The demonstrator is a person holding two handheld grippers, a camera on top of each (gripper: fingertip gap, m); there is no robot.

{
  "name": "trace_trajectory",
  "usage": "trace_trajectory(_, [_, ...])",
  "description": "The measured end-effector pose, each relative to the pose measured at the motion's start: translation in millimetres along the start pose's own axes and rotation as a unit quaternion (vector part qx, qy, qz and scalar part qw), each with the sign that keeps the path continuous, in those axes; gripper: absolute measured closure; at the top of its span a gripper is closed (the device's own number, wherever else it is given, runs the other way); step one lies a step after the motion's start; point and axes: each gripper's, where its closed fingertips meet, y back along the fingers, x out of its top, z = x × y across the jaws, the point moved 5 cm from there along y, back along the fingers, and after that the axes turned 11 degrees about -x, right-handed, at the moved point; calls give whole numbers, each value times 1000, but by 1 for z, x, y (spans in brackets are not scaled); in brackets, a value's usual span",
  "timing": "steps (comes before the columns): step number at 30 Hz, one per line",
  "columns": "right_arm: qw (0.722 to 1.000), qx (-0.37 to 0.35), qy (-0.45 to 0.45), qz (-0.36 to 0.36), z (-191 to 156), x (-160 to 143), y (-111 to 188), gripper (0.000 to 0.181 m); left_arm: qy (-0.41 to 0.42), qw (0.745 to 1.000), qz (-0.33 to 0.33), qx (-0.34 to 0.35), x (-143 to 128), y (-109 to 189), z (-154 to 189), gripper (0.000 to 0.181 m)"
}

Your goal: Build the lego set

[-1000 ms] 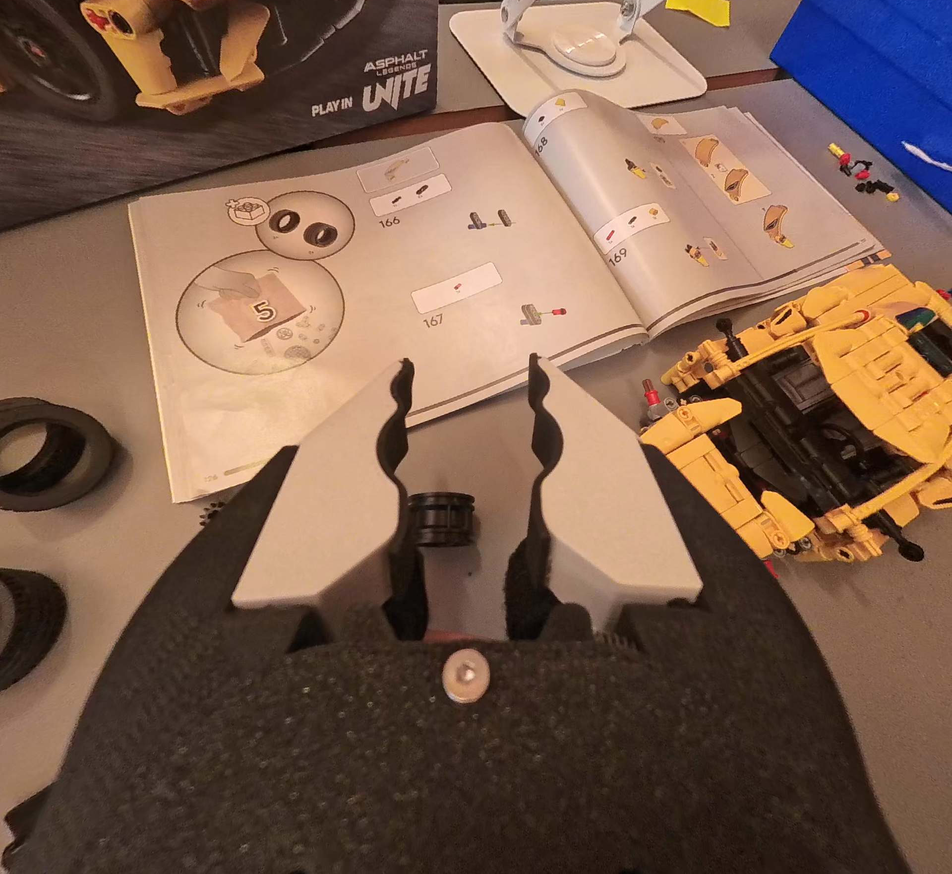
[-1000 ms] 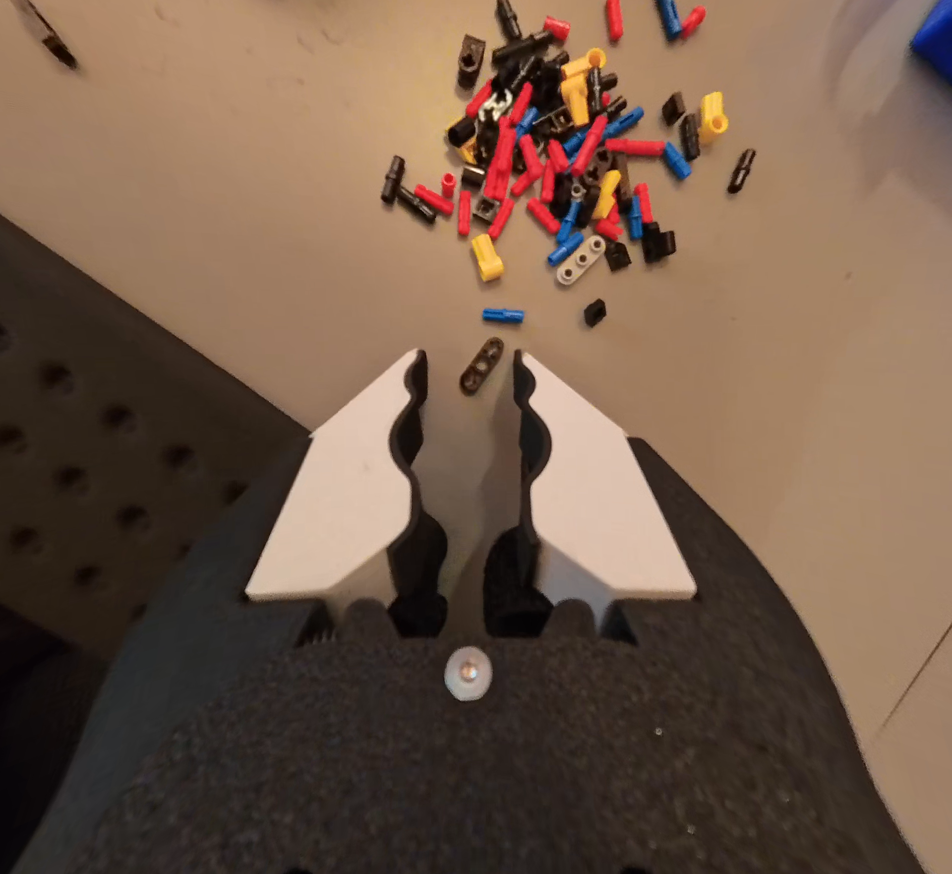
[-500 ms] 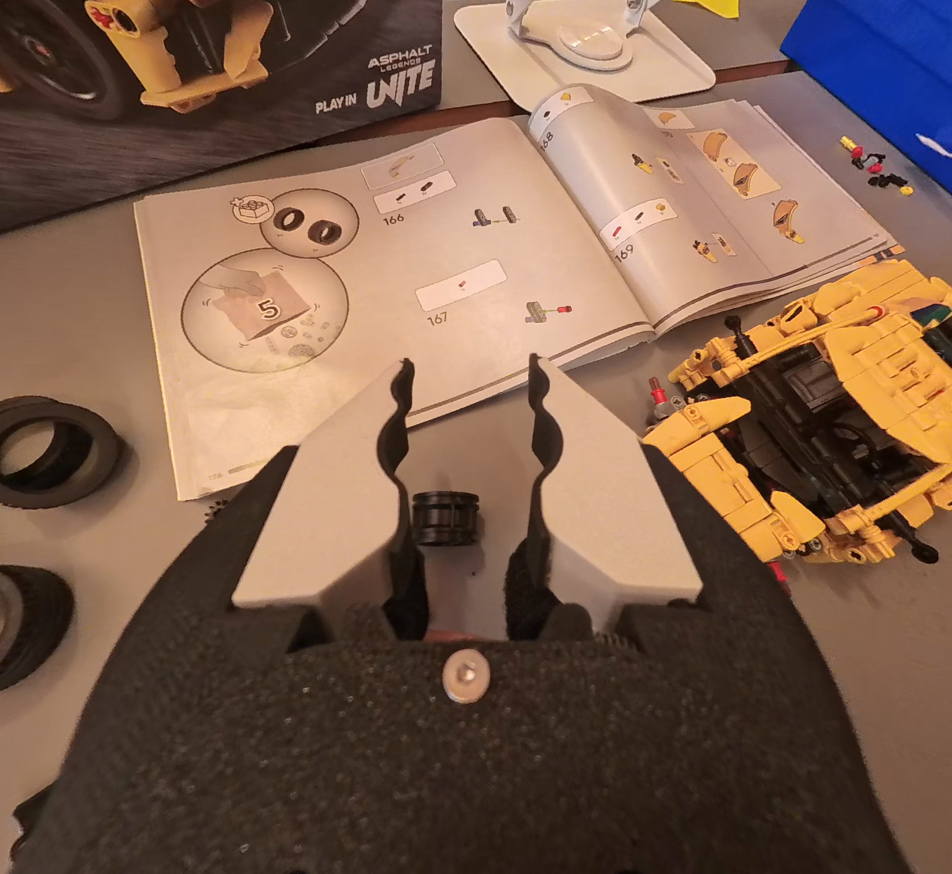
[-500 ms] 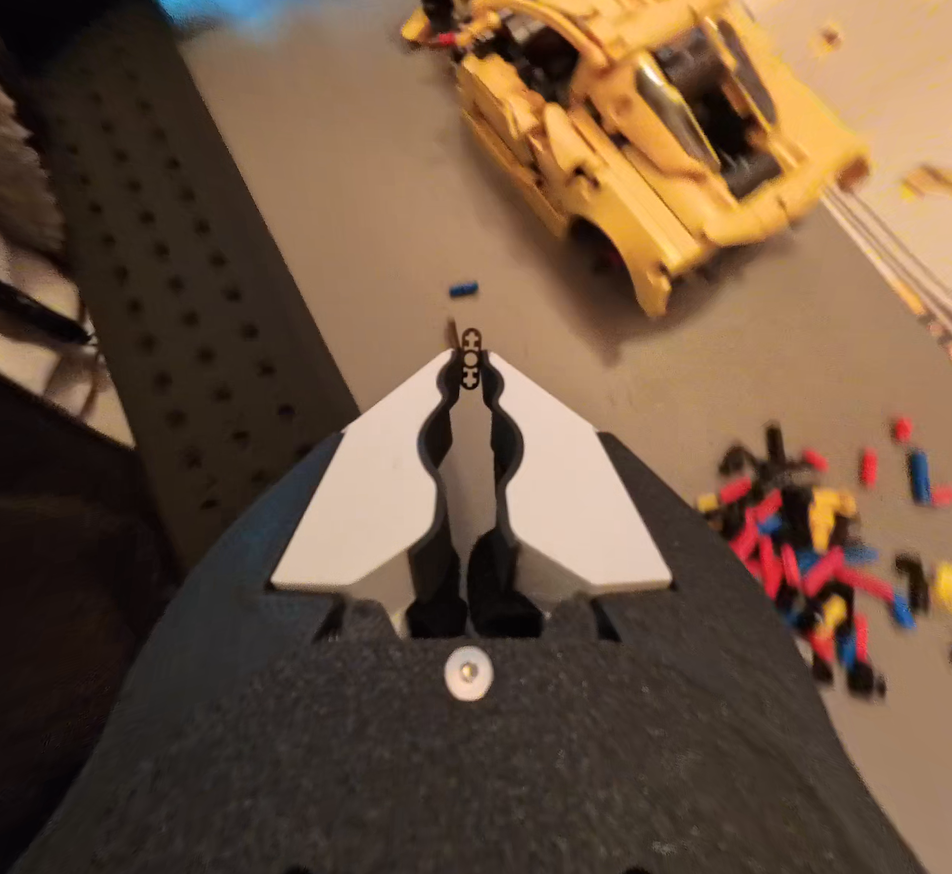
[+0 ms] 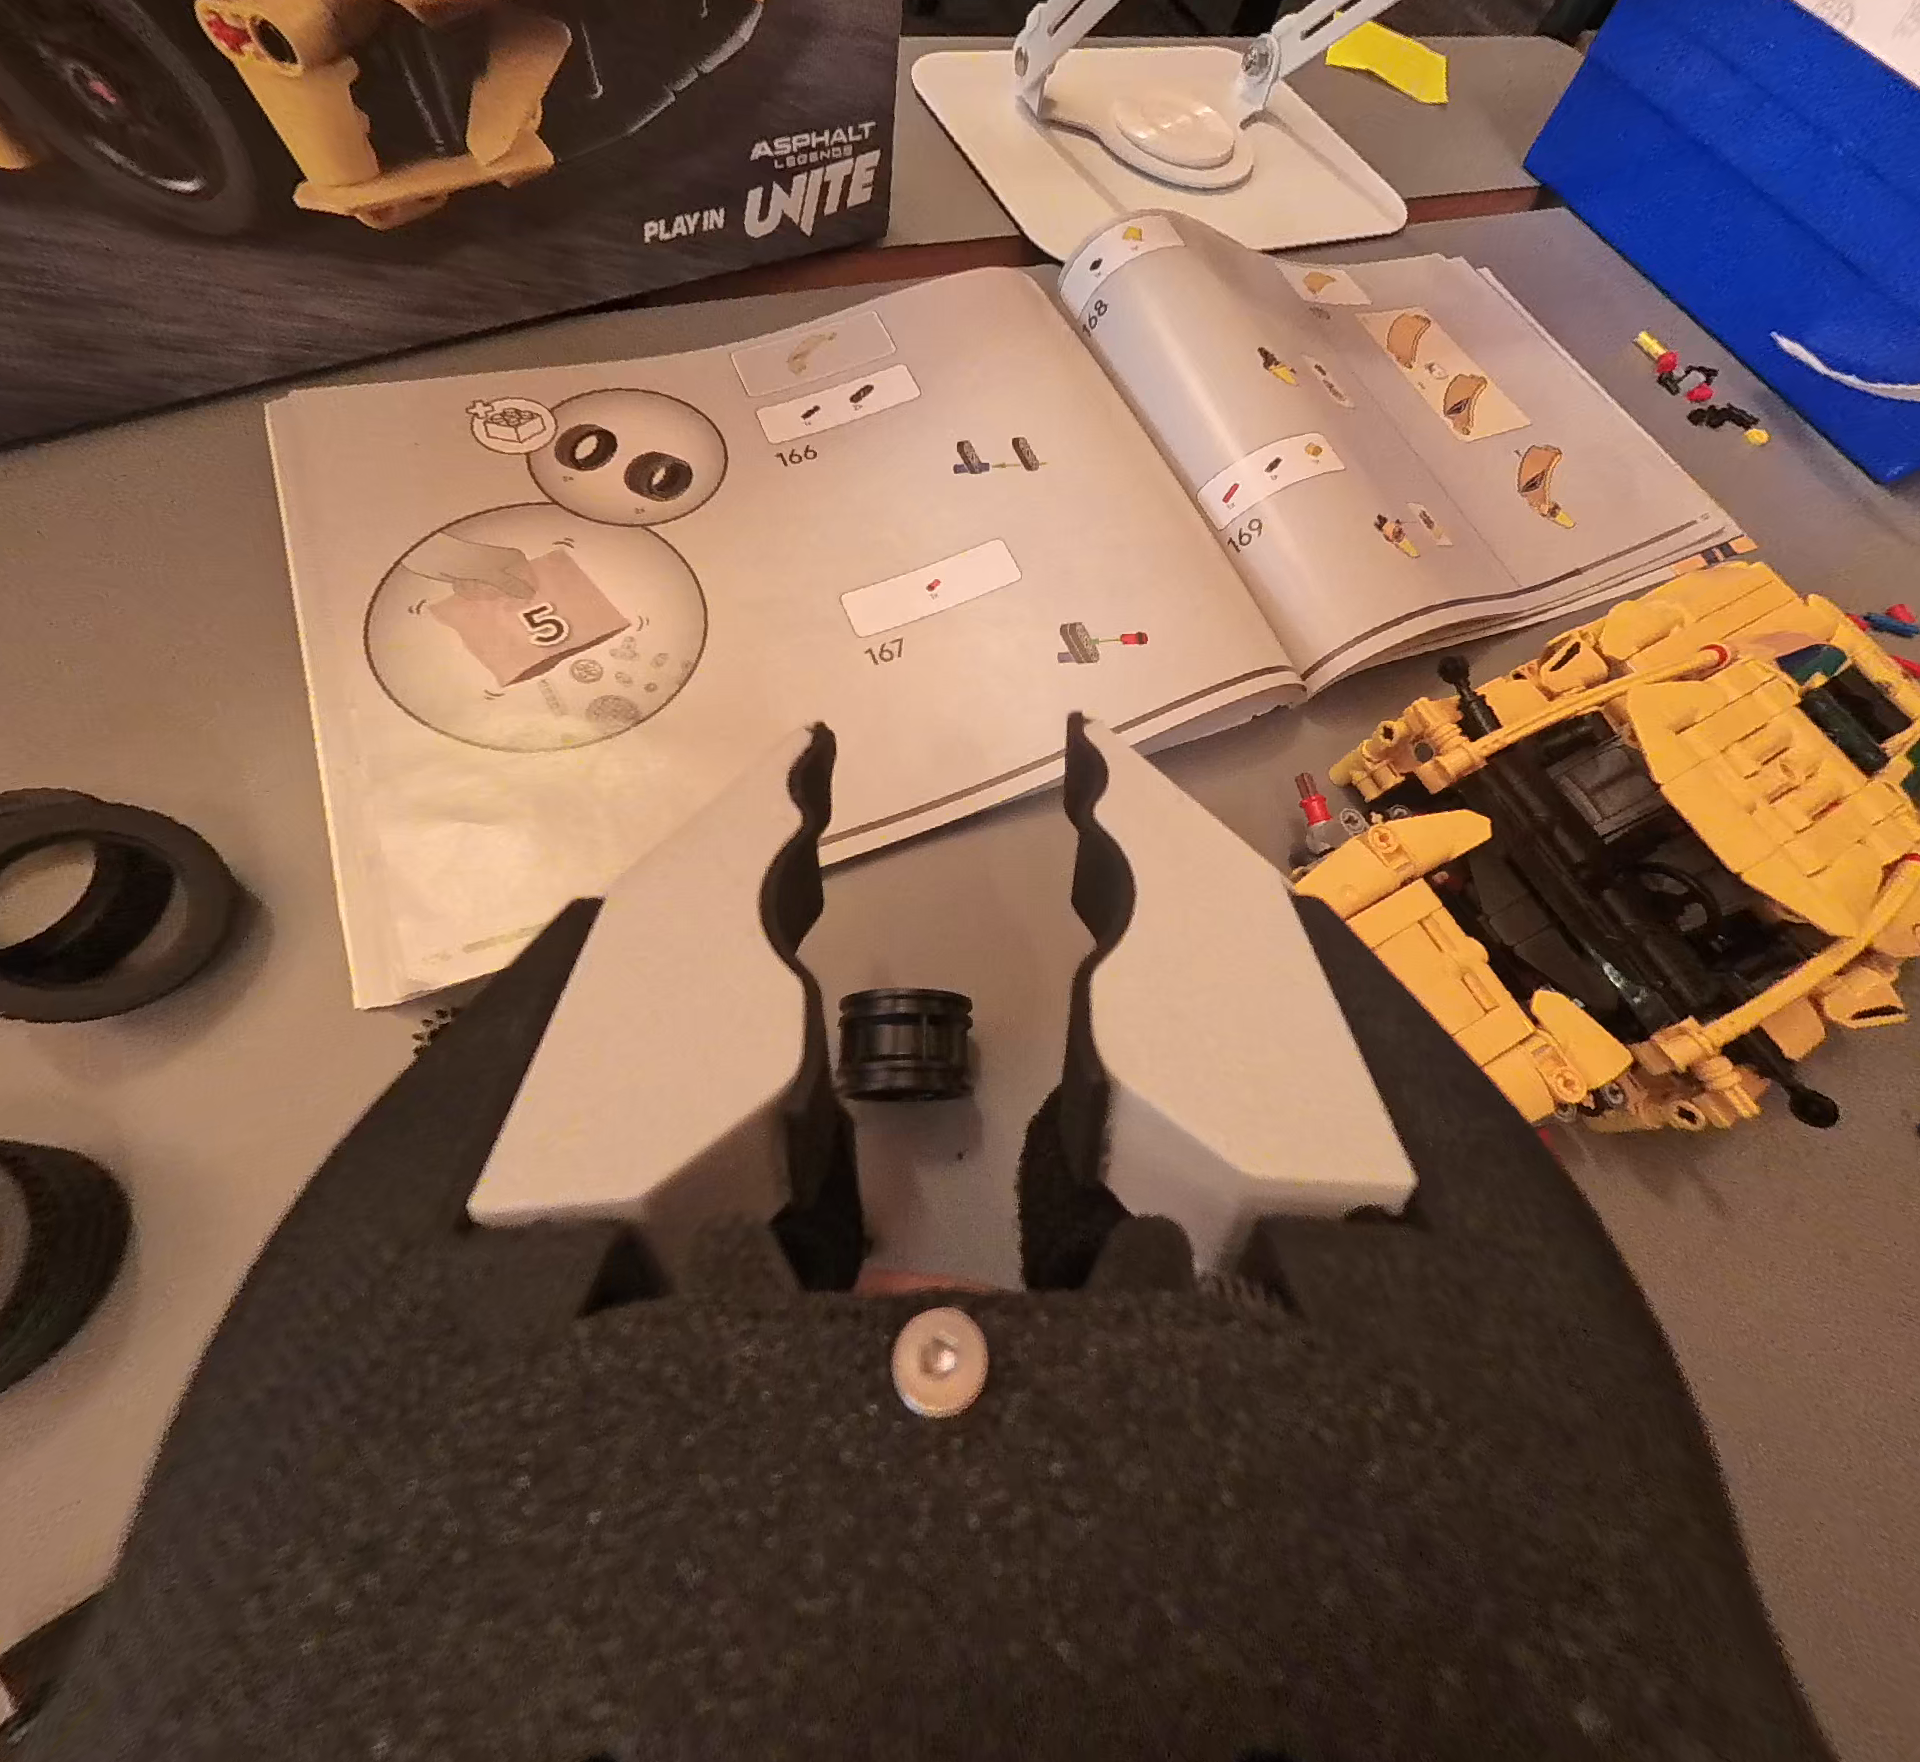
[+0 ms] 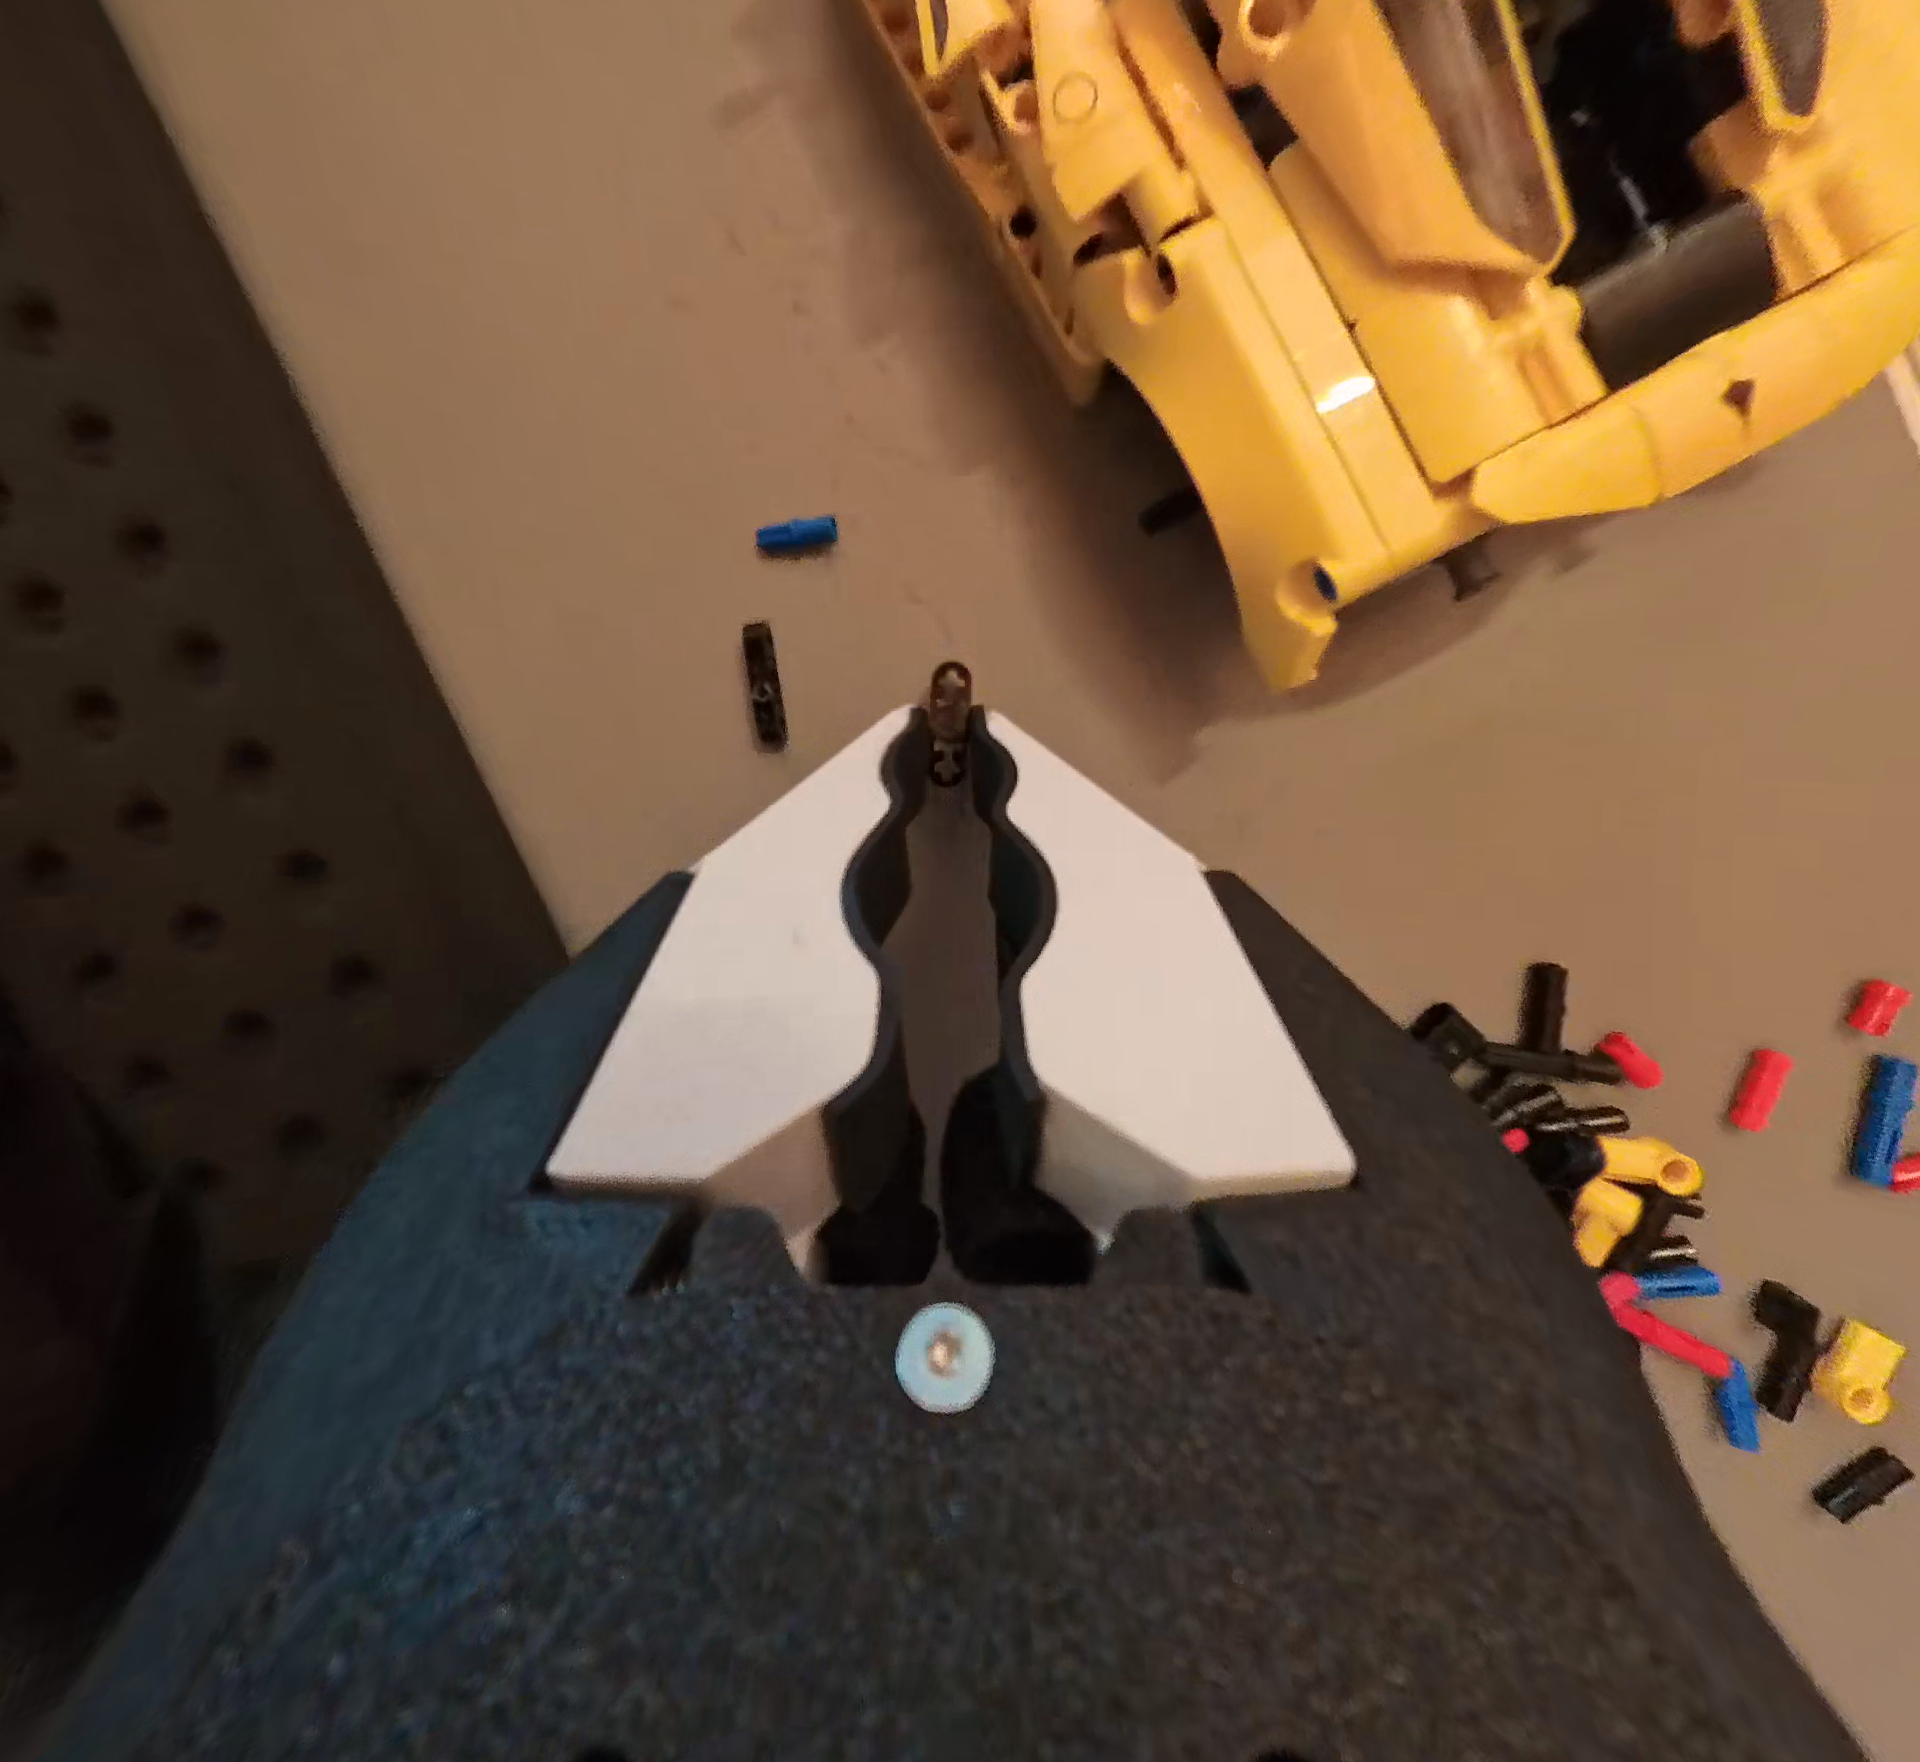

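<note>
In the left wrist view my left gripper (image 5: 943, 756) is open above the table, with a small black wheel hub (image 5: 904, 1044) lying on the table between its fingers, untouched. The half-built yellow car (image 5: 1621, 891) lies to its right. In the right wrist view my right gripper (image 6: 951, 713) is shut on a small dark thin beam (image 6: 950, 686) with holes, held upright at the fingertips above the table. The yellow car (image 6: 1382, 258) is ahead and to the right of it.
The open instruction booklet (image 5: 831, 590) lies ahead of the left gripper, with the set's box (image 5: 416, 50) behind it. Black tyres (image 5: 94, 902) lie at the left. A blue bin (image 5: 1756, 154) stands at the right. A pile of small pins (image 6: 1662, 1193), a blue pin (image 6: 796, 535) and a black piece (image 6: 764, 684) lie near the right gripper. A perforated dark board (image 6: 156, 673) is at the left. There is about 35 cm between the tips of the two grippers. The half-built yellow car (image 5: 1621, 891) is about equally far from each gripper, around 15 cm.
My right gripper closed on the thin beam, lifted it from beside the pin pile and swung toward the yellow car, coming closer to it. The left gripper has barely moved.
</note>
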Motion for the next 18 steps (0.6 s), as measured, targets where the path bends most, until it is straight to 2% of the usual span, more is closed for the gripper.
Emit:
trace_trajectory(6, [1000,10,-23,11,2,-1,-5,173,-2,1000,1,-5,0,0,1,137])
trace_trajectory(8, [999,3,-42,31,5,0,-2,163,-1,1000,4,-5,0,1,1,137])
trace_trajectory(11, [983,-21,-125,132,18,6,9,160,2,1000,4,-7,0,0,0,137])
trace_trajectory(14, [923,-19,-251,292,34,15,25,162,1,1000,5,-8,-1,-1,0,137])
trace_trajectory(15, [914,-27,-258,311,39,15,28,160,2,1000,3,-8,-2,-1,0,137])
trace_trajectory(16, [917,-51,-253,303,45,14,31,160,3,1000,1,-7,-2,-1,-1,137])
trace_trajectory(18, [912,-99,-240,318,50,12,34,170,3,1000,2,-8,-2,-2,0,137])
